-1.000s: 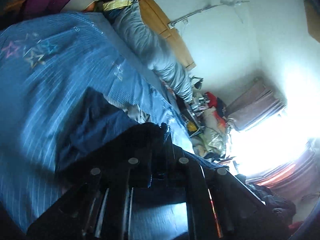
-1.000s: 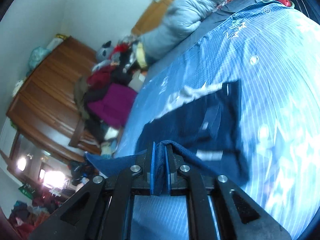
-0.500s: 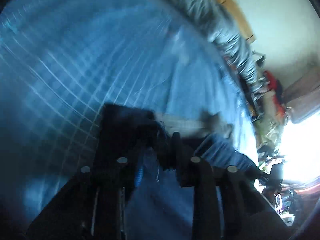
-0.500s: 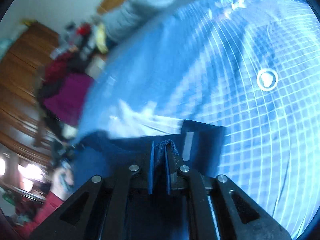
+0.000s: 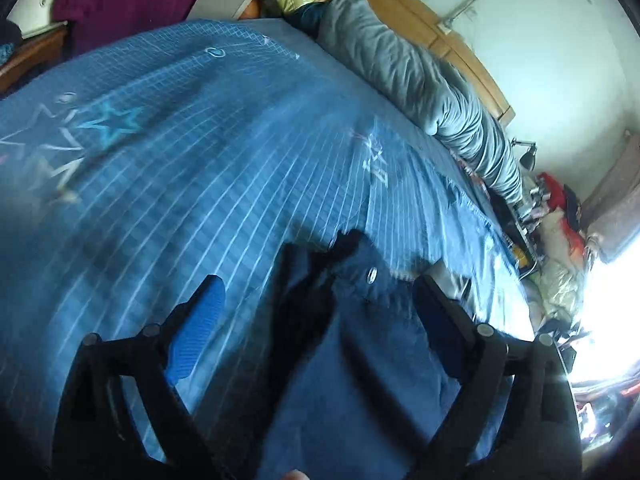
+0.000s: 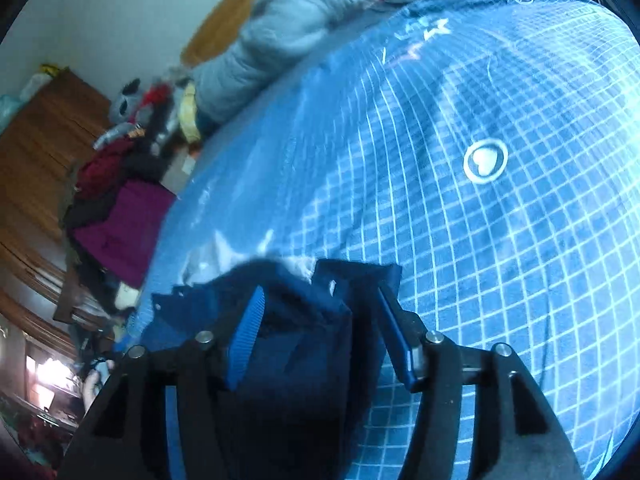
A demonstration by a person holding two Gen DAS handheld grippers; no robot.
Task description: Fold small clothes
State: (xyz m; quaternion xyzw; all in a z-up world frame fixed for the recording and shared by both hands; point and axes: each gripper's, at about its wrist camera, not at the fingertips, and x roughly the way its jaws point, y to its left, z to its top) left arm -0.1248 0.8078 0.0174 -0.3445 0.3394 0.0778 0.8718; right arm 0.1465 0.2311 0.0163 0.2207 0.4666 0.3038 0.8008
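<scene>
Both the left gripper and right gripper have jaws released over the navy garment; bare bedspread lies toward twelve o'clock.

The left gripper is black, with two thick arms that spread out like a fork. Each finger has a bright blue pad with tiny ridges on it. Round silver screws sit on the black arms. The right gripper looks the same: black arms, ridged blue pads and shiny silver screws.
</scene>
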